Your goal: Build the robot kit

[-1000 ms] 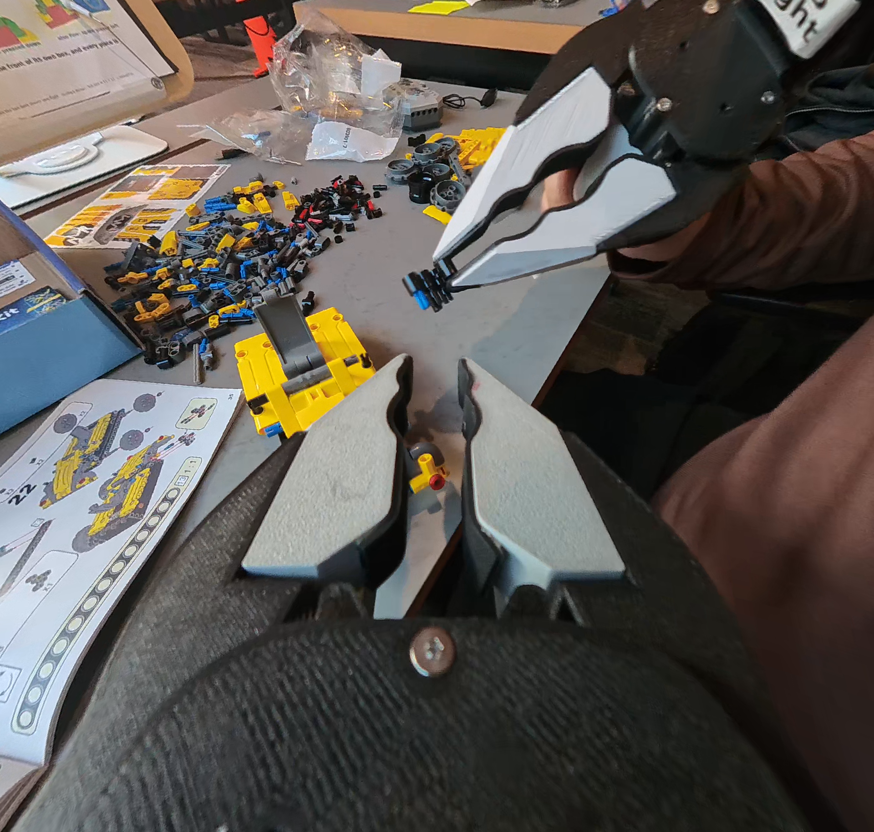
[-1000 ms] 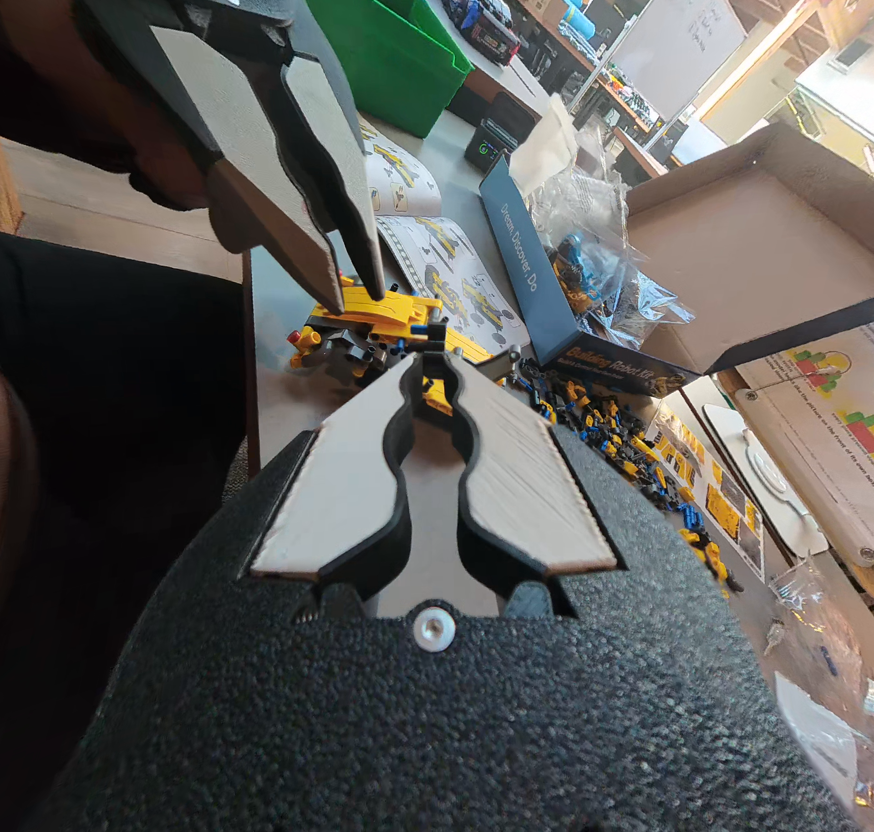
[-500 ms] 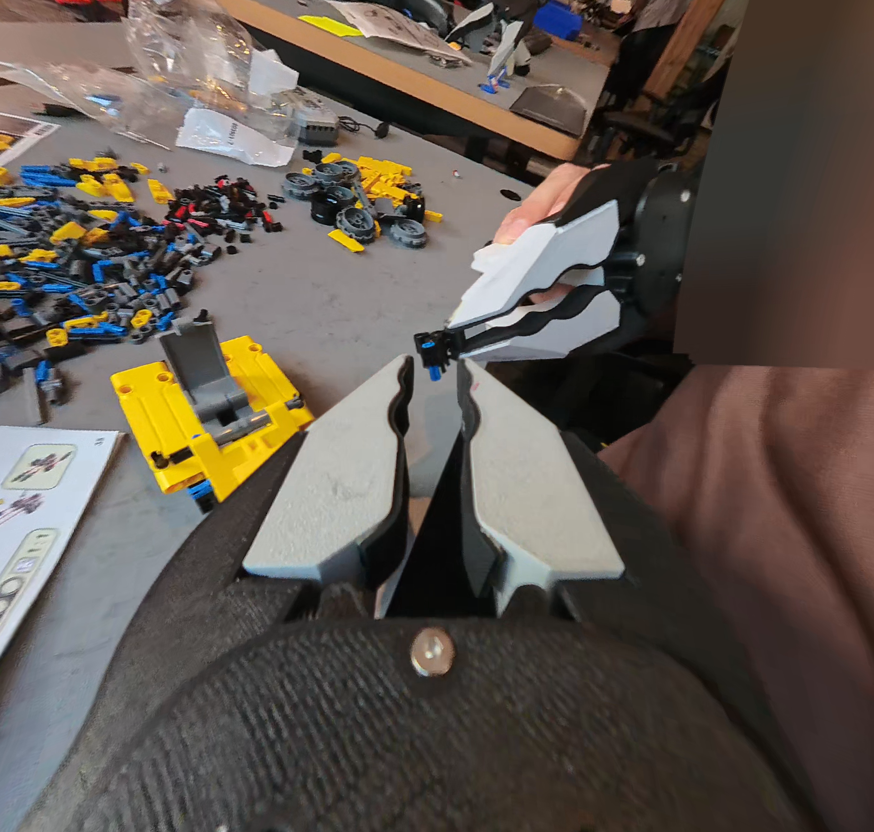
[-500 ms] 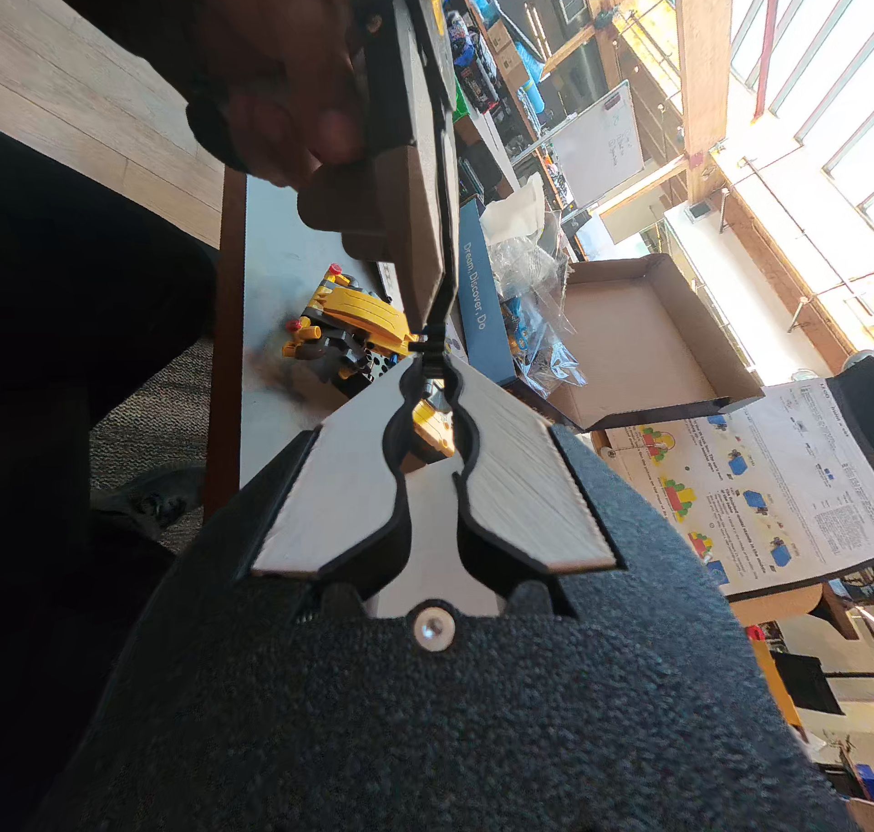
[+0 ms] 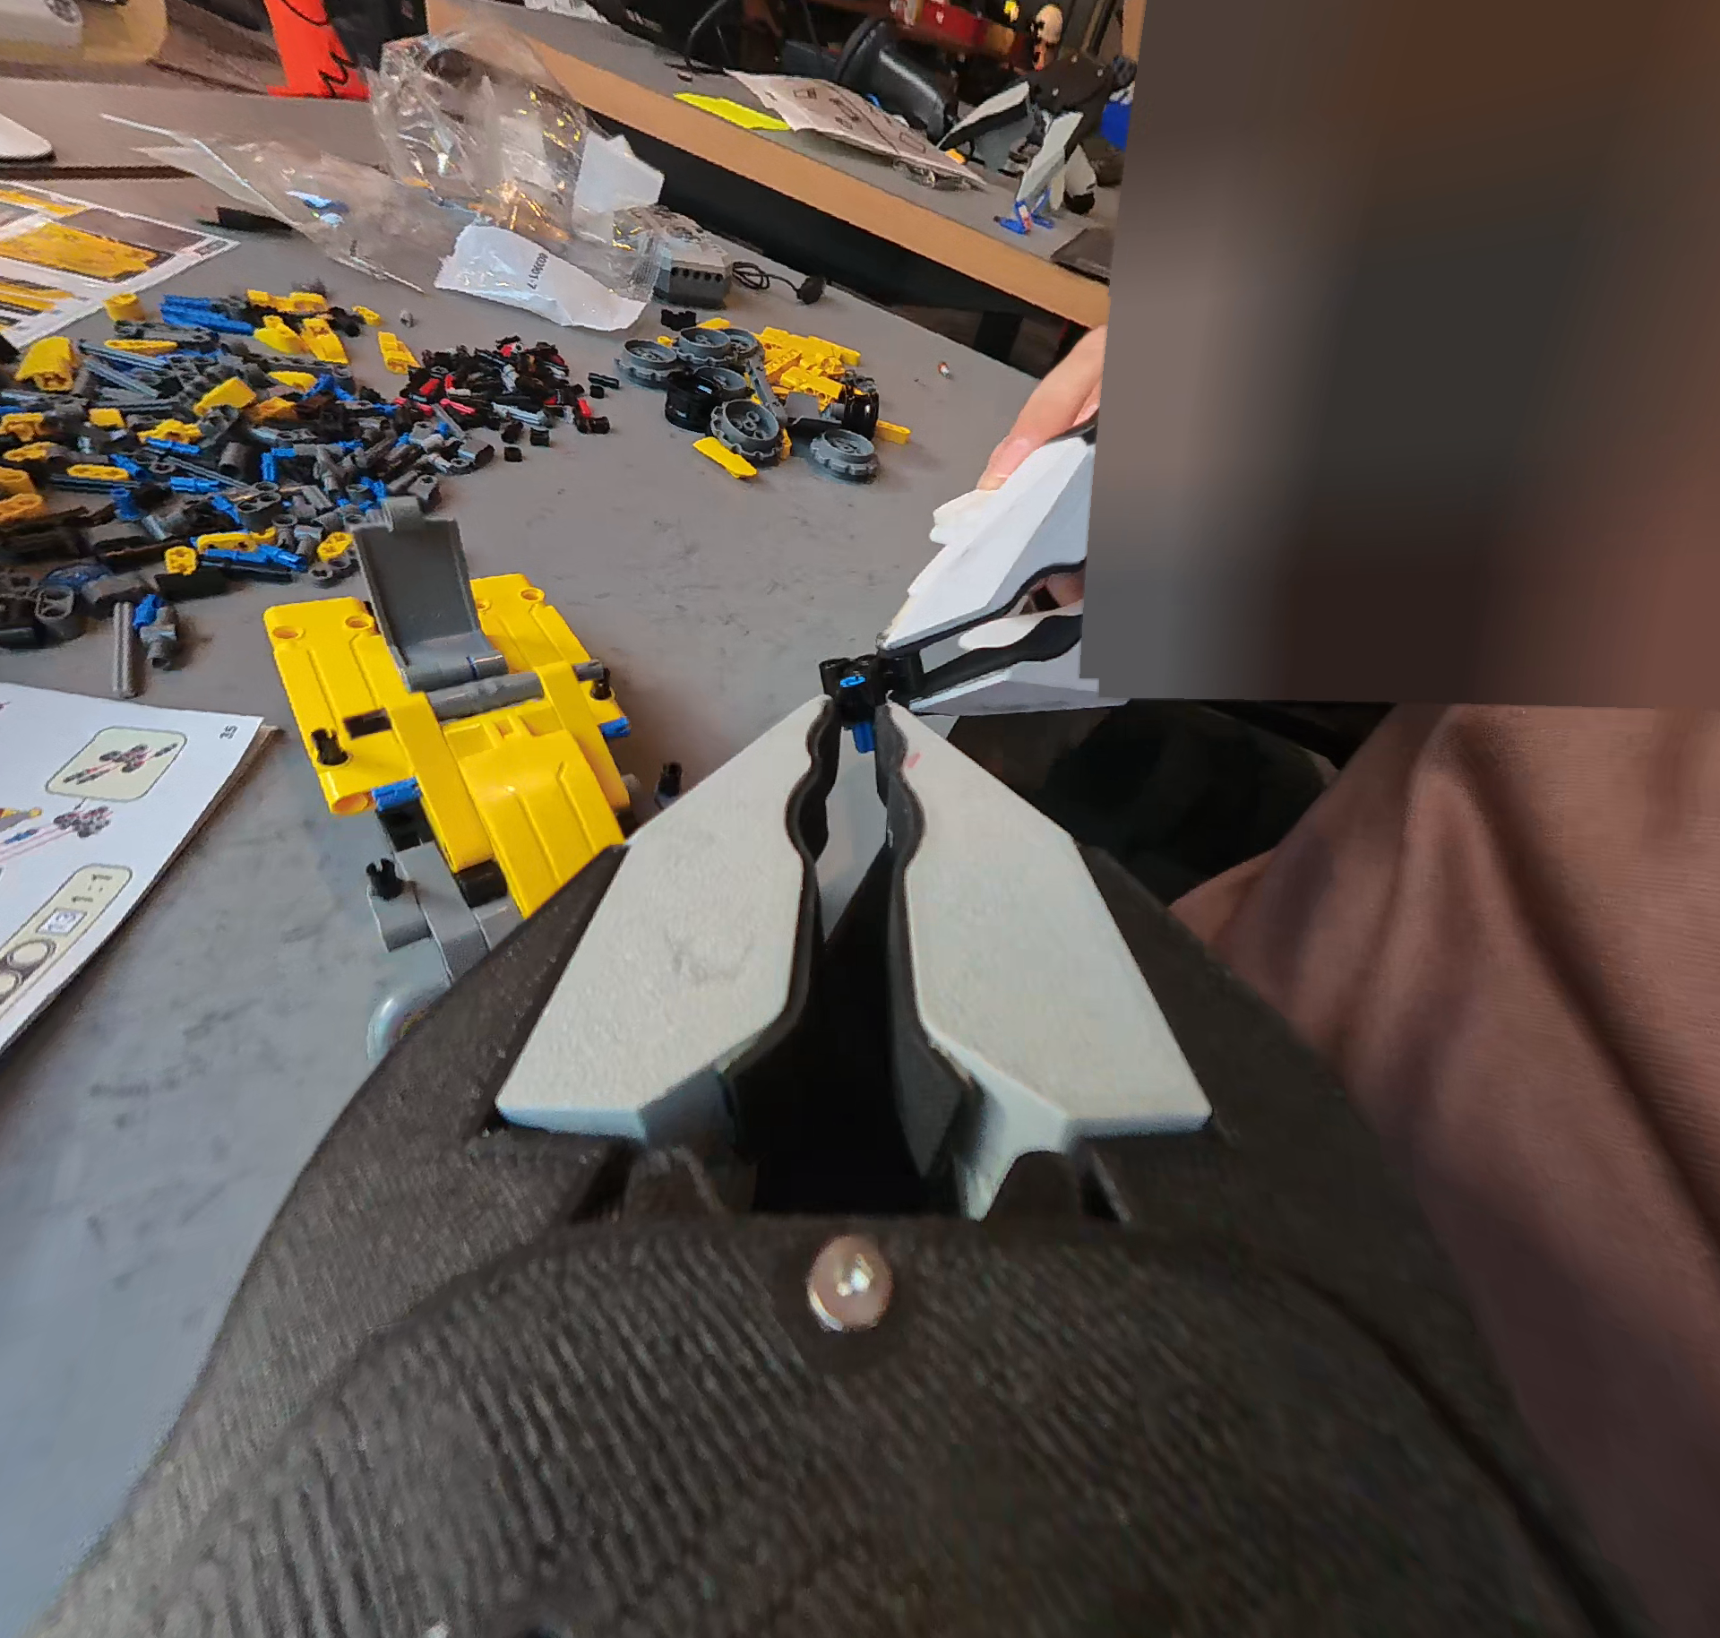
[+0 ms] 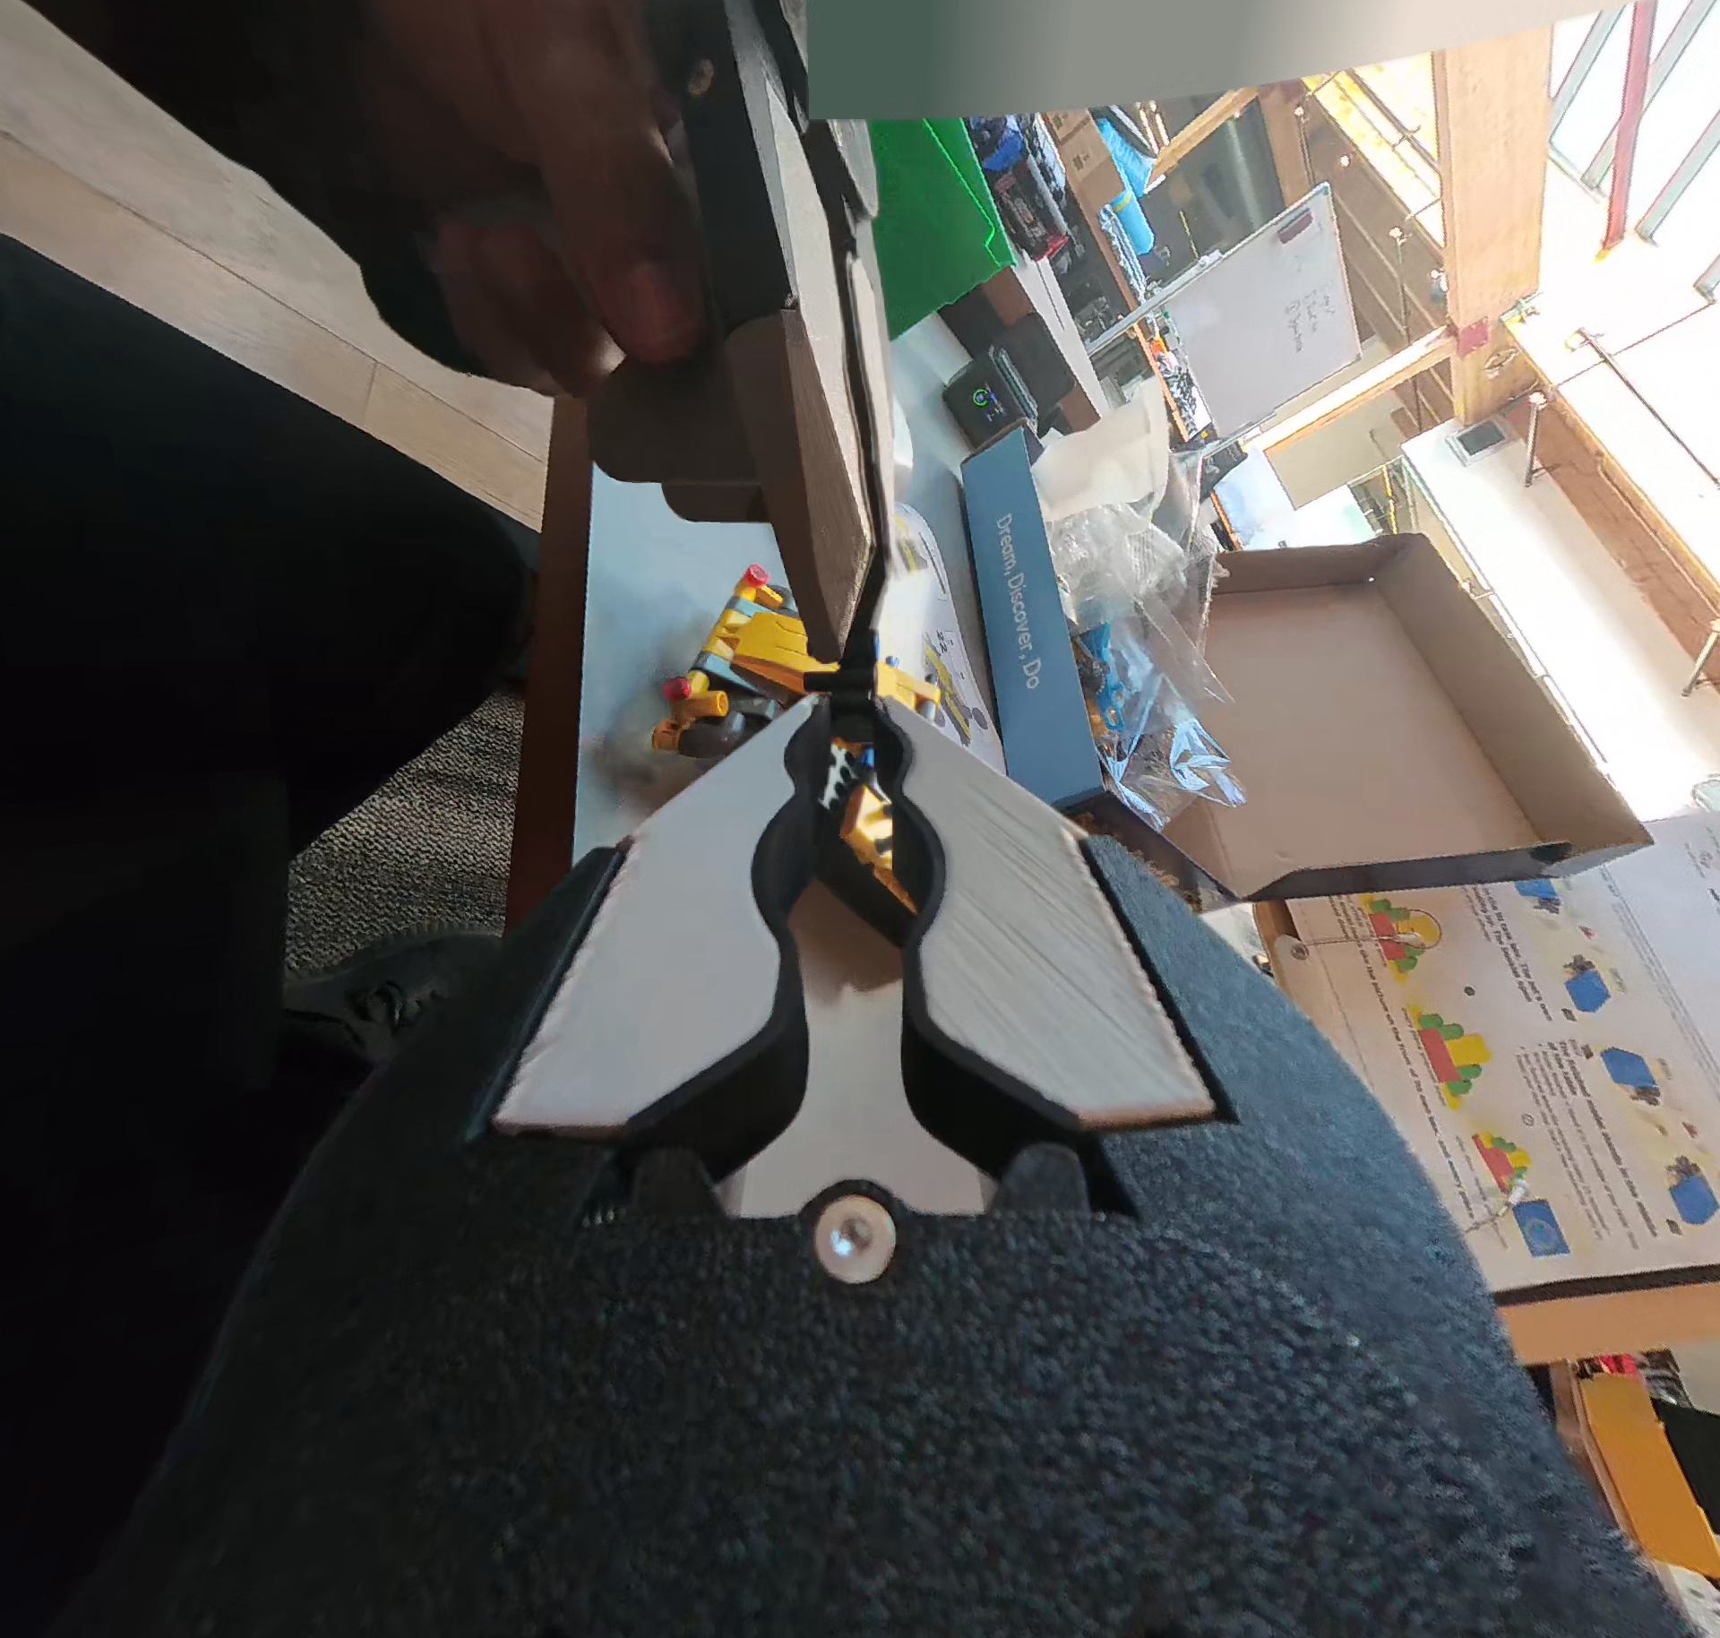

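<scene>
Both grippers meet tip to tip just off the bench's (image 5: 651,551) near edge, the left gripper (image 5: 852,723) below, the right gripper (image 5: 898,667) above, a small connector piece (image 5: 849,683) between them. On the bench beside them sits the half-built model (image 5: 447,709). Behind it spreads the pile of loose parts (image 5: 186,467), wheels (image 5: 754,402) farther right. A booklet (image 5: 84,811) lies at the left edge, bags (image 5: 484,150) toward the far edge.

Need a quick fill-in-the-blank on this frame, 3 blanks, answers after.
1. The right gripper is shut on a small black and ____ connector piece.
2. The partly built model on the table is mostly ____.
3. The instruction booklet lies to the ____ of that model in the left wrist view.

Missing words: blue; yellow; left
</scene>
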The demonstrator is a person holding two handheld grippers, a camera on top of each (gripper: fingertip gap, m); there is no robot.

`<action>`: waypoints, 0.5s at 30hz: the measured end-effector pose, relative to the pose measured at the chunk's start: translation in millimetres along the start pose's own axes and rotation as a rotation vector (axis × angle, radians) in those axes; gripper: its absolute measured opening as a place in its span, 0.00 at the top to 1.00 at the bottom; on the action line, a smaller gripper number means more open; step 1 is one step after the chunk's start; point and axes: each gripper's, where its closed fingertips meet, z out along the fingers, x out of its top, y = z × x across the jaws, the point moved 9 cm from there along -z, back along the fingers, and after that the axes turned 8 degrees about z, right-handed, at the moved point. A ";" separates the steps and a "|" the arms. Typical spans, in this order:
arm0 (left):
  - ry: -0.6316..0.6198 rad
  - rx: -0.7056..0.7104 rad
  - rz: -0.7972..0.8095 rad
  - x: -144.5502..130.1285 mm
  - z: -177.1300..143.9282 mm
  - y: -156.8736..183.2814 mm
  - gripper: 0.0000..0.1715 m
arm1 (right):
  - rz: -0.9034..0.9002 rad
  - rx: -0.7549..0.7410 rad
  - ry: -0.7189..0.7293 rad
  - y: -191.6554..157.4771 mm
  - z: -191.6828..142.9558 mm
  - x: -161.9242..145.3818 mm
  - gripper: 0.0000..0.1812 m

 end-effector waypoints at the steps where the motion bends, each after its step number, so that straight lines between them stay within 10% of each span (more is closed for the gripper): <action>1: 0.013 0.003 -0.007 -2.1 -2.5 0.0 0.97 | 0.002 0.007 0.006 -0.9 2.0 0.8 0.97; 15: 0.052 0.020 -0.068 -19.5 -11.3 -10.5 0.97 | 0.199 0.132 0.027 -1.5 24.2 -9.4 0.96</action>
